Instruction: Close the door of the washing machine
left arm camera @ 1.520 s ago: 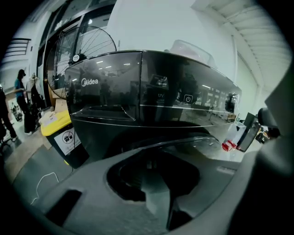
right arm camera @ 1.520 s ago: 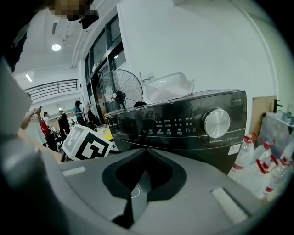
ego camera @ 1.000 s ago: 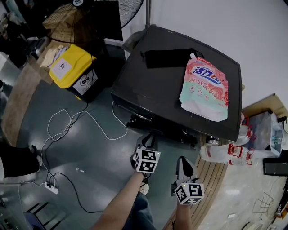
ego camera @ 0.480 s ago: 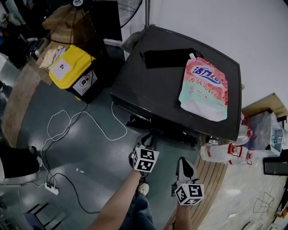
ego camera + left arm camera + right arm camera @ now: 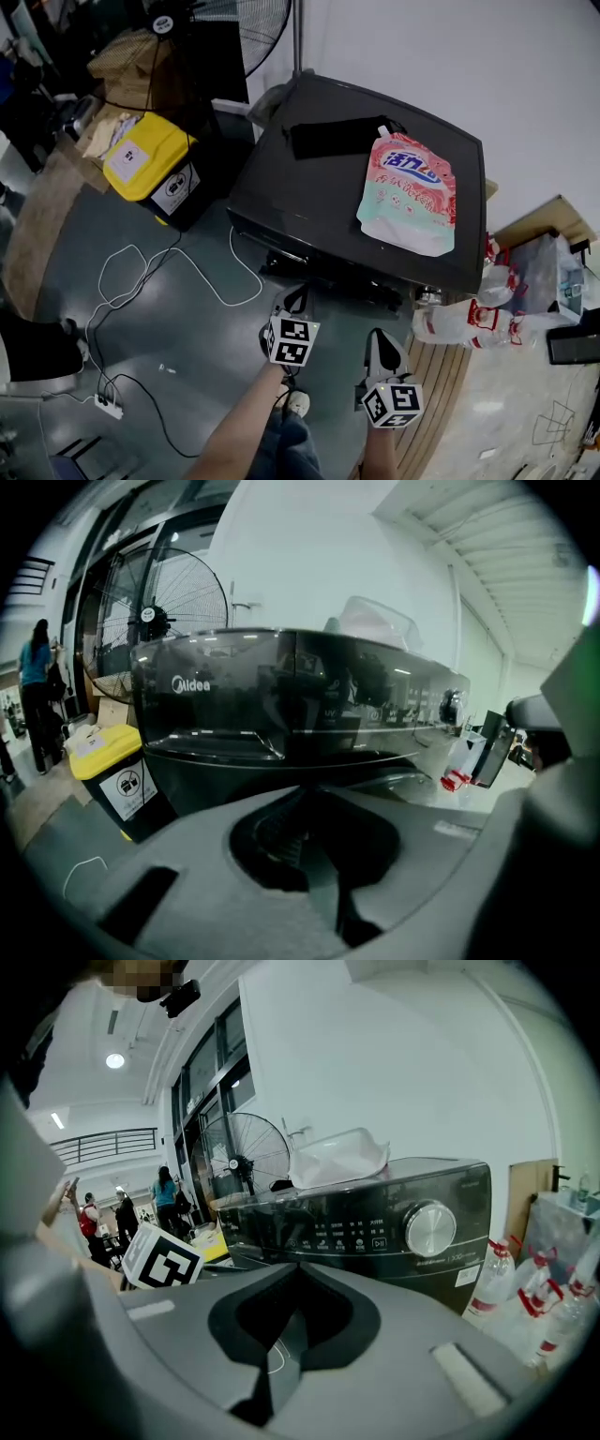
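Note:
The dark Midea washing machine (image 5: 328, 202) stands ahead; its front panel (image 5: 281, 696) and dial (image 5: 429, 1227) show in the gripper views. A glossy curved rim below the panel (image 5: 398, 782) looks like the door; I cannot tell whether it is latched. On the lid lie a pink detergent pouch (image 5: 408, 192) and a black cloth (image 5: 333, 139). My left gripper (image 5: 292, 302) hovers just before the machine's front, its jaws closing fully together (image 5: 307, 803) with nothing between them. My right gripper (image 5: 380, 345) hangs further back to the right, jaws together and empty (image 5: 298, 1274).
A yellow bin (image 5: 150, 159) and a standing fan (image 5: 234, 14) are left of the machine. A white cable (image 5: 187, 272) runs over the floor to a power strip (image 5: 106, 403). Plastic bottles (image 5: 469, 323) crowd the right side beside wooden boards (image 5: 441, 375). People stand far off (image 5: 37, 682).
The head camera has shifted a little, sliding the scene leftward. Both grippers keep their place before the machine. The left gripper's fingers look narrower than before.

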`<state>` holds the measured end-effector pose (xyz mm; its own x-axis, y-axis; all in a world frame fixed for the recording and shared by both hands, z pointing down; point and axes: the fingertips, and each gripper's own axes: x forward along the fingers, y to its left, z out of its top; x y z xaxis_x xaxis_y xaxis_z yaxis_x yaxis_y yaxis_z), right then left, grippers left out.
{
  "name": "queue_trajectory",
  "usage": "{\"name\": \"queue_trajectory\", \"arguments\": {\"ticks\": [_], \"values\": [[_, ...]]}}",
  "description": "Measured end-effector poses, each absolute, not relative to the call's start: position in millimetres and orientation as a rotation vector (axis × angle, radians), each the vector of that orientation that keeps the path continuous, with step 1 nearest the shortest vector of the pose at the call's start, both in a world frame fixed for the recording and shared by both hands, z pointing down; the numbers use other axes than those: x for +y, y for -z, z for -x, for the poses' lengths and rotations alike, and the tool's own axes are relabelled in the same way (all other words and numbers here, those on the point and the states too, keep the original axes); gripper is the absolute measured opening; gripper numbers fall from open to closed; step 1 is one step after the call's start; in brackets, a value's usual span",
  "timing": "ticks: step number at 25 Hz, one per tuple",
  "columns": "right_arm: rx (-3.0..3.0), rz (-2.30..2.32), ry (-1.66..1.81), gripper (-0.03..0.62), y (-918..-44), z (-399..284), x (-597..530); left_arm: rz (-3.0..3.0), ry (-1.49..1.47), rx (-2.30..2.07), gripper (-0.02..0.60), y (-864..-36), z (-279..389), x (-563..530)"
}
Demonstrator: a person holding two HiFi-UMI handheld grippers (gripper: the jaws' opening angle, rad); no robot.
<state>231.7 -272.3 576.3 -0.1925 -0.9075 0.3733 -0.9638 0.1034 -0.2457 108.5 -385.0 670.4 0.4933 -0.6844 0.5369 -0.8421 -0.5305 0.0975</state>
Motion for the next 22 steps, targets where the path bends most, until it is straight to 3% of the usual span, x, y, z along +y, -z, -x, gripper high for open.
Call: {"name": "queue_trajectory", "arguments": {"ticks": [22], "values": [[-2.385,-2.266,-0.097,0.011,-323.2,-285.1,-265.6,-2.934,-0.071,-1.435,0.008,-301.5,-112.5,-361.3]]}}
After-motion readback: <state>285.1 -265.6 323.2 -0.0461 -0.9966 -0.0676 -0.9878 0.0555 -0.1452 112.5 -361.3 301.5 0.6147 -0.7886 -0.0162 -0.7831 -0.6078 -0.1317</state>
